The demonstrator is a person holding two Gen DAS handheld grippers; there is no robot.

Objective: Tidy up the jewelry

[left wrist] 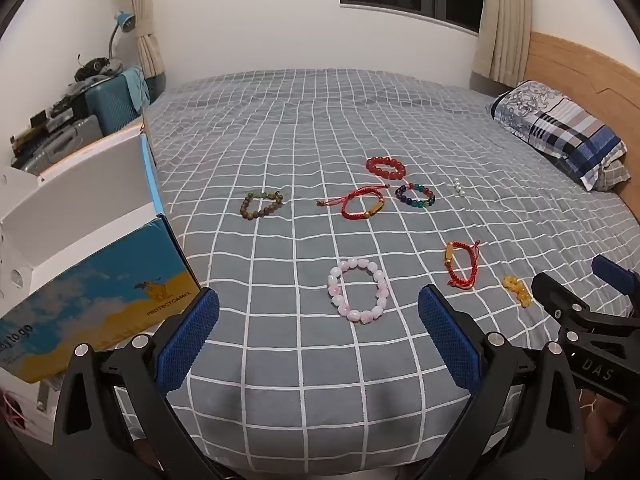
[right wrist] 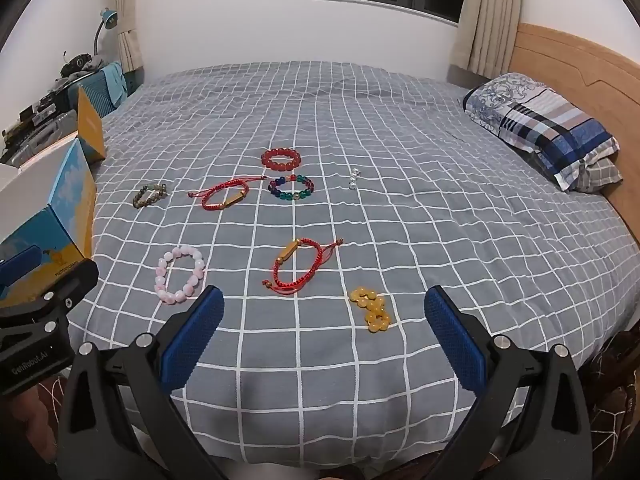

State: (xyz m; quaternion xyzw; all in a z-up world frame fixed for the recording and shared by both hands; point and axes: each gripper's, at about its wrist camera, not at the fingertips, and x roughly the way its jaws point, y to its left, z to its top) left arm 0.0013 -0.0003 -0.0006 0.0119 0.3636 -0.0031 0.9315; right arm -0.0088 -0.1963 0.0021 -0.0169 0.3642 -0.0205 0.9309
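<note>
Several bracelets lie on the grey checked bed (left wrist: 320,380). A pink bead bracelet (left wrist: 358,290) (right wrist: 180,274) lies nearest my left gripper (left wrist: 319,300), which is open and empty just short of it. A red cord bracelet (left wrist: 462,266) (right wrist: 298,266) and a yellow bead bracelet (left wrist: 517,290) (right wrist: 371,309) lie ahead of my right gripper (right wrist: 324,300), also open and empty. Farther off lie a brown bead bracelet (left wrist: 261,203) (right wrist: 149,194), a second red cord bracelet (left wrist: 360,203) (right wrist: 224,196), a red bead bracelet (left wrist: 385,167) (right wrist: 281,159), a multicolour bead bracelet (left wrist: 415,195) (right wrist: 291,188) and small pearls (left wrist: 459,189) (right wrist: 353,178).
An open blue and yellow cardboard box (left wrist: 80,264) (right wrist: 60,216) stands at the bed's left edge. A patterned pillow (left wrist: 560,132) (right wrist: 548,128) lies at the right by the wooden headboard (right wrist: 580,64). Clutter and a lamp (left wrist: 120,28) stand at far left.
</note>
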